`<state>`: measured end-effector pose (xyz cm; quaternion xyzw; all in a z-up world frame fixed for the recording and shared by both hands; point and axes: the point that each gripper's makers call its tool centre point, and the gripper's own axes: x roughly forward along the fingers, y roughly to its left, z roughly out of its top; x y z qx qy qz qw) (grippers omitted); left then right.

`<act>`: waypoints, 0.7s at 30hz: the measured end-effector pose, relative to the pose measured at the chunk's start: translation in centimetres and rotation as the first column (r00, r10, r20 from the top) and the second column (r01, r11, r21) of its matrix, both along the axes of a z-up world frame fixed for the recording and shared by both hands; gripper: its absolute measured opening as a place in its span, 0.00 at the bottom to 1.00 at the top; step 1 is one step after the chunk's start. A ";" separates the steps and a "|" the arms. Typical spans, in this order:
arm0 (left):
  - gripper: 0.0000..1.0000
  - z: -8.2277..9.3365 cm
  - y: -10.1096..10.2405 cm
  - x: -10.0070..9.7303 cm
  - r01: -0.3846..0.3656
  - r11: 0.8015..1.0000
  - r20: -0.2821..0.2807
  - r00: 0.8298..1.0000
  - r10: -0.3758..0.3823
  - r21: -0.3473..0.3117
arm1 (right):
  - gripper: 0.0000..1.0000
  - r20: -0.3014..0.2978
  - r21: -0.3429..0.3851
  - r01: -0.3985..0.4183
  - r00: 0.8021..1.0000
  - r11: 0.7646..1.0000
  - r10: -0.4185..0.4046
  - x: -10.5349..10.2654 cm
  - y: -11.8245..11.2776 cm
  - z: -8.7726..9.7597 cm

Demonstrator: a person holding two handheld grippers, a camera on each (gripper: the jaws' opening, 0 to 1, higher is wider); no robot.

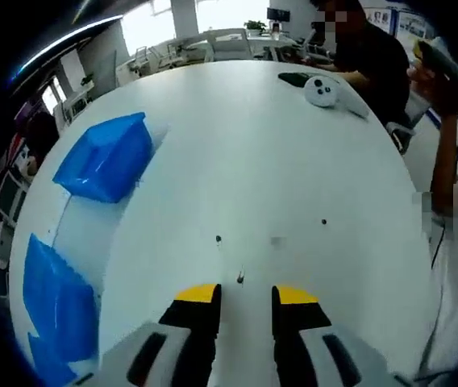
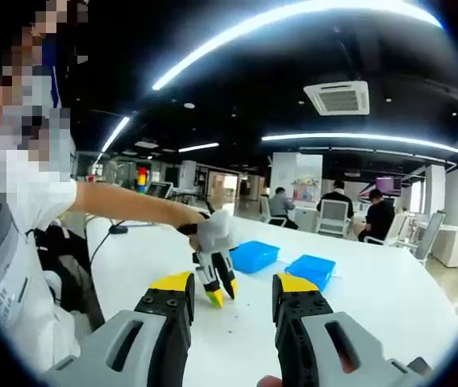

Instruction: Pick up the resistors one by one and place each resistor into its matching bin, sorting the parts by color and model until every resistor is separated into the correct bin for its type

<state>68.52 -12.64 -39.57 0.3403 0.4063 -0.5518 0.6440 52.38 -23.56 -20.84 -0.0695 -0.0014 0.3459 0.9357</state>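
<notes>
My left gripper (image 1: 245,295), jaws spread, hovers over a resistor (image 1: 240,278) on the table (image 1: 293,161); right gripper (image 2: 233,290) spread, holding nothing.

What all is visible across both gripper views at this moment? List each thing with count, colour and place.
Bins: two, blue, left side of the table, one nearer the left gripper.
Resistors: three small dark specks, on the table ahead of the left gripper.
Table: one, white.
Round device: one, white, table's far edge.
Seated people: several, background.
Left gripper: yellow-tipped, open, low over the table.
Right gripper: yellow-tipped, open, raised.
</notes>
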 end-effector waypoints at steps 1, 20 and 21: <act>0.27 -0.1 0.0 -0.2 0.008 1.000 -0.028 1.000 -0.008 0.010 | 0.40 0.000 0.001 0.002 1.000 1.000 -0.002 0.0 0.0 0.0; 0.03 0.9 -0.1 -0.4 -0.124 0.992 -0.089 0.989 0.122 -0.009 | 0.40 -0.005 0.002 -0.001 1.000 1.000 0.001 0.0 0.0 -0.2; 0.03 1.5 -0.1 -0.5 -0.123 0.992 -0.088 0.989 0.120 -0.026 | 0.40 -0.005 0.003 0.001 1.000 1.000 -0.001 0.0 0.0 -0.2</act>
